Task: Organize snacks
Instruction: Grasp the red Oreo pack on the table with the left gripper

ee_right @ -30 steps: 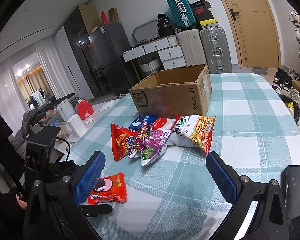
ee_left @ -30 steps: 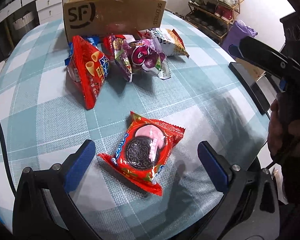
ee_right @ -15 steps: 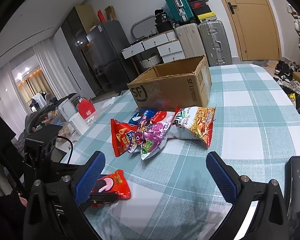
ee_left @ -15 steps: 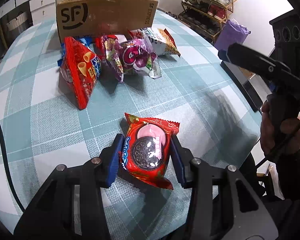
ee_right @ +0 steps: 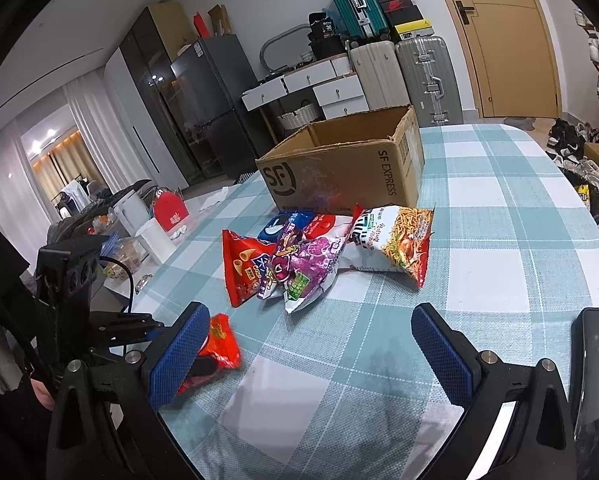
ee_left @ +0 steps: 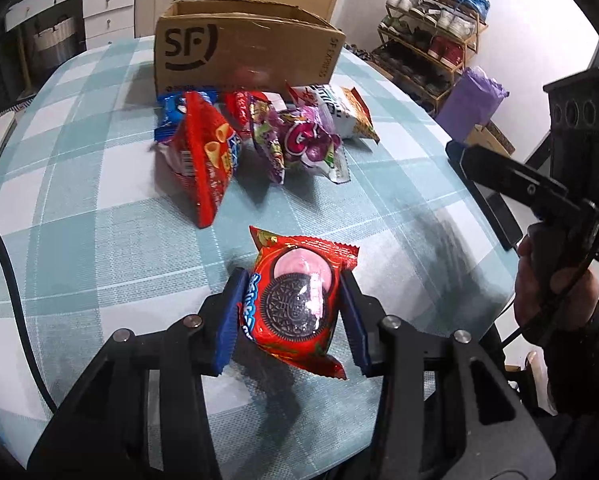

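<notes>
My left gripper [ee_left: 293, 314] is shut on a red Oreo packet [ee_left: 297, 300] and holds it just above the checked tablecloth. The packet also shows in the right wrist view [ee_right: 219, 340], partly hidden behind my right finger. My right gripper [ee_right: 311, 356] is open and empty, low over the near part of the table. A pile of snack bags lies in front of an open cardboard box [ee_left: 243, 50]: a red cone-snack bag [ee_left: 207, 156], a purple bag [ee_left: 307, 140] and a noodle-snack bag [ee_right: 399, 240]. The box [ee_right: 339, 172] stands at the far side.
The table edge runs close on the right in the left wrist view, with the other hand-held gripper [ee_left: 539, 192] beyond it. A dark flat object [ee_right: 595, 380] lies at the near right table edge. A white kettle [ee_right: 127, 212] and clutter stand left of the table.
My left gripper closed on the Oreo packet and lifted it slightly off the cloth. The right gripper stayed open and shifted only a little.
</notes>
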`<state>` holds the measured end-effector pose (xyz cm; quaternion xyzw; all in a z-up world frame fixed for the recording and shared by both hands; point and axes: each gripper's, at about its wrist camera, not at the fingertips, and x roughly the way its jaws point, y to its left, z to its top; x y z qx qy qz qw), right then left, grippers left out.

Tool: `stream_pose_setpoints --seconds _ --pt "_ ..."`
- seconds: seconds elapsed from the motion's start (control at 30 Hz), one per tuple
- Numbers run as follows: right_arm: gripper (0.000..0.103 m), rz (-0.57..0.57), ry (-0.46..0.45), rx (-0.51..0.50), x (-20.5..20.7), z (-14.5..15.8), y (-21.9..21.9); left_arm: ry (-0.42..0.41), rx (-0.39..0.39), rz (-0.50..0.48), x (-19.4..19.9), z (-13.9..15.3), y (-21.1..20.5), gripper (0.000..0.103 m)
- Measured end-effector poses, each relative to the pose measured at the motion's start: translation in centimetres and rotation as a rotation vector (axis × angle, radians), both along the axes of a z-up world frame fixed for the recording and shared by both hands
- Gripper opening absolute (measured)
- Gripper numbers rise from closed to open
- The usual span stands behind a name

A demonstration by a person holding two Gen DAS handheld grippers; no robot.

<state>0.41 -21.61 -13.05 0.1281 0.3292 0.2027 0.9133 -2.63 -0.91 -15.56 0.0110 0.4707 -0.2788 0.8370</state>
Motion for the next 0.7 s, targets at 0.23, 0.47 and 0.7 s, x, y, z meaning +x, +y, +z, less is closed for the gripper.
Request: stream_pose_setpoints --seconds 0.23,0.47,0.7 --pt "0.102 0.004 0.023 -0.003 0.5 -0.3 0.4 -0.014 -0.03 0.044 0.1 0.6 1.9 0.042" --pt "0.102 0.004 0.067 0.001 1.6 -1.2 0.9 -0.006 -0.058 0.084 0.6 0.2 3.5 0.042" --pt "0.102 0.011 0.115 0.01 4.1 -2.2 2.0 0.008 -0.072 0.098 1.2 -0.4 4.5 0.042"
